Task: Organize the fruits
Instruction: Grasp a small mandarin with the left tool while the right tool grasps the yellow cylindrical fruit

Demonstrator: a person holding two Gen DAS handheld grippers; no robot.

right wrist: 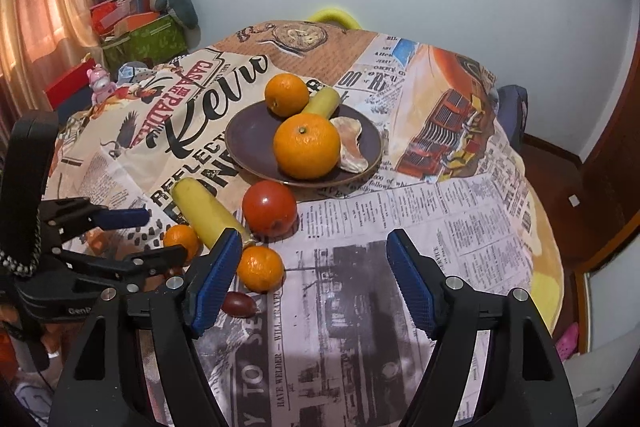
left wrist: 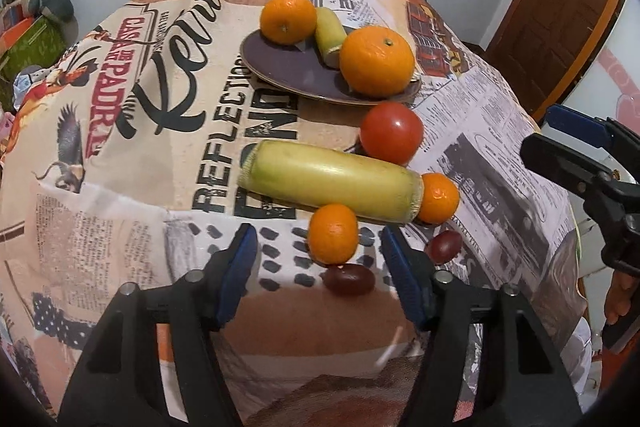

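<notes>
Your left tongs (left wrist: 318,267) are spread, pads clear of everything; a small orange (left wrist: 333,233) sits between them just ahead, not pinched. A dark grape (left wrist: 349,279) lies just below it, a second grape (left wrist: 443,246) off to the right by the right pad.

The long yellow-green squash (left wrist: 332,189) lies flat on the tabletop (left wrist: 120,227). In your left view its long axis runs left to right, dipping slightly rightward; its right cut end touches another small orange (left wrist: 439,198). The tomato (left wrist: 391,133) sits just behind it, near the plate (left wrist: 288,67).

On the plate: two large oranges (left wrist: 288,19) (left wrist: 377,62) with a short squash piece (left wrist: 329,34) between them, pointing toward you, its near end partly hidden by the bigger orange. A pale peel-like item (right wrist: 352,145) shows only from the right; what it is I cannot tell.

Your right tongs (right wrist: 314,283) are spread over bare cloth, holding nothing. The left pad hides the long squash's near end there.
</notes>
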